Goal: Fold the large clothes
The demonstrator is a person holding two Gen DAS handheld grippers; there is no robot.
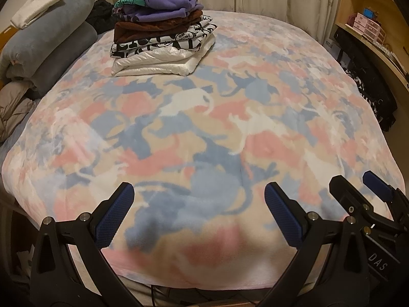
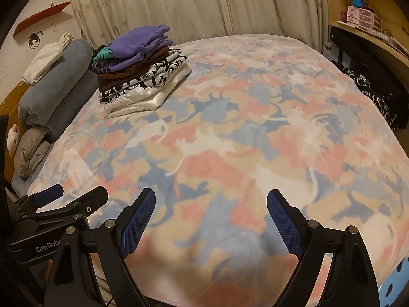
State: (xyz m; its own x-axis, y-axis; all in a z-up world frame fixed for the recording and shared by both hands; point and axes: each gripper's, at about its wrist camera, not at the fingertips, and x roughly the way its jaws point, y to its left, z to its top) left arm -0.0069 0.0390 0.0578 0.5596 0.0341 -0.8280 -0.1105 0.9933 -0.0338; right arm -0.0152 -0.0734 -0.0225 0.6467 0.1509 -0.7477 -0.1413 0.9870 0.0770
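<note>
Both grippers hover side by side over the near edge of the bed, pointing forward across it toward the curtains (image 2: 194,2). The left gripper (image 1: 199,199) has its jaws spread wide, blue pads facing inward, with nothing between them. The right gripper (image 2: 211,206) is likewise spread wide and holds nothing. In the left wrist view the right gripper appears at about 4 o'clock; in the right wrist view the left gripper appears at about 8 o'clock — the two are near each other but apart.

The bed is covered by one fleece blanket (image 1: 204,128) printed in pink, blue, beige and white animal shapes.

One stack of folded clothes (image 1: 161,33) rests on the blanket at the far left, at about 11 o'clock in both views. Four layers can be counted from the top down:
- one purple garment (image 2: 138,43) with a teal print at its left edge;
- one brown garment (image 1: 143,29);
- one black-and-white printed garment (image 1: 163,42);
- one glossy white garment (image 1: 158,64) at the bottom — touching the blanket.

At 9 to 10 o'clock, along the bed's left side, lie one rolled grey-blue blanket (image 1: 48,33) with one white cloth (image 1: 38,5) on top, and one grey-beige bundle (image 2: 30,151) beside it. Wooden shelving (image 1: 370,33) stands at 2 o'clock.
</note>
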